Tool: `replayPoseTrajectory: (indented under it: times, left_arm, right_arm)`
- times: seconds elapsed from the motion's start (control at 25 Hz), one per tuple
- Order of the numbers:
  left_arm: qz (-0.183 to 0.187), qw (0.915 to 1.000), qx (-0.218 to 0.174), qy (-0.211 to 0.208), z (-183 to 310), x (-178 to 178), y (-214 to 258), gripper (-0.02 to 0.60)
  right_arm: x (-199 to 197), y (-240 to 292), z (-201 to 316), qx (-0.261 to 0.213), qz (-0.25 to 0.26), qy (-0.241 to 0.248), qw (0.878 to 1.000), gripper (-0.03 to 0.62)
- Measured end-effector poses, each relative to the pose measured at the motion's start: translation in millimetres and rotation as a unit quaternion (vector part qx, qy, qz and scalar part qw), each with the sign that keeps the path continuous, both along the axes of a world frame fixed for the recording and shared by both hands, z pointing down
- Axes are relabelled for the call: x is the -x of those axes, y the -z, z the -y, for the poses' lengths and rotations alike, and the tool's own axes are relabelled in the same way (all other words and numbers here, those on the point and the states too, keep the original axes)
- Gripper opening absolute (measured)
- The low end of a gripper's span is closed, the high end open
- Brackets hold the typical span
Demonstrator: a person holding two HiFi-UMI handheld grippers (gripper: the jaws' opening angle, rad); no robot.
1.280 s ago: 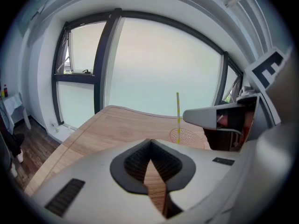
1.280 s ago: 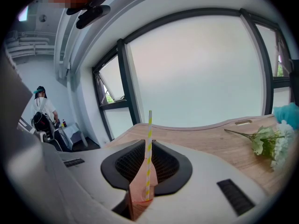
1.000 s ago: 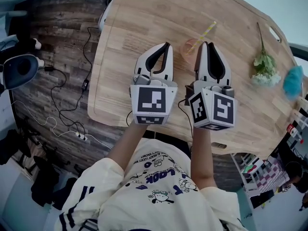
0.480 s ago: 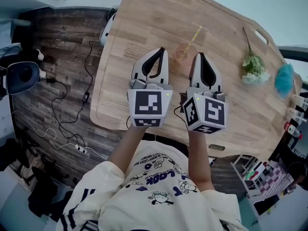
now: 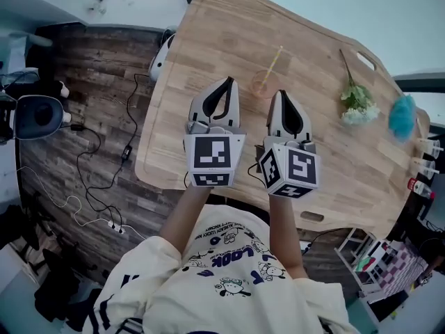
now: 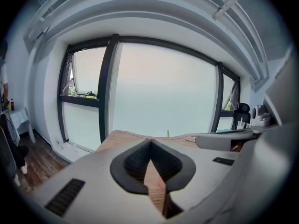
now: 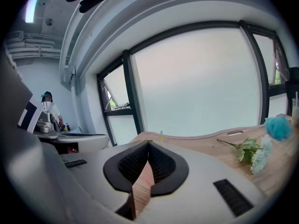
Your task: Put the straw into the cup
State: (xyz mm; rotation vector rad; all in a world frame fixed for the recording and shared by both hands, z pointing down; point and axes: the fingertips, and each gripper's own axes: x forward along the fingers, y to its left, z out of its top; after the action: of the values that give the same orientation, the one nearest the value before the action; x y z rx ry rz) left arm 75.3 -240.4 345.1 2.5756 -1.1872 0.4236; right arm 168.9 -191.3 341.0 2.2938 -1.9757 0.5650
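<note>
Clear cup [image 5: 263,85]: upright, mid-desk [image 5: 222,33]; contents: yellow straw [image 5: 274,62], leaning toward far edge. Left gripper [image 5: 227,82], right gripper [image 5: 279,94]: jaws pressed together, empty; tips flank cup on near side. Flower sprig [image 5: 357,104], blue fluffy item [image 5: 401,117]: toward right edge.

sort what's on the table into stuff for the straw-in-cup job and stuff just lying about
For the job:
- clear pinkish plastic cup
- thin yellow straw, already leaning in the cup

Lying about:
- green-and-white flower sprig
- fluffy blue ball
</note>
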Motion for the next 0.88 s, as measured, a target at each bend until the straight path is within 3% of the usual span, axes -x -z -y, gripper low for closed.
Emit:
replayPoseTrajectory:
  times: [0.88]
  left_arm:
    - [-0.015, 0.9996, -0.022, 0.005, -13.1, 6.9, 24.4, 0.031]
  right_arm:
    - [10.5, 20.5, -13.4, -0.016, -0.016, 0.002, 1.000, -0.006]
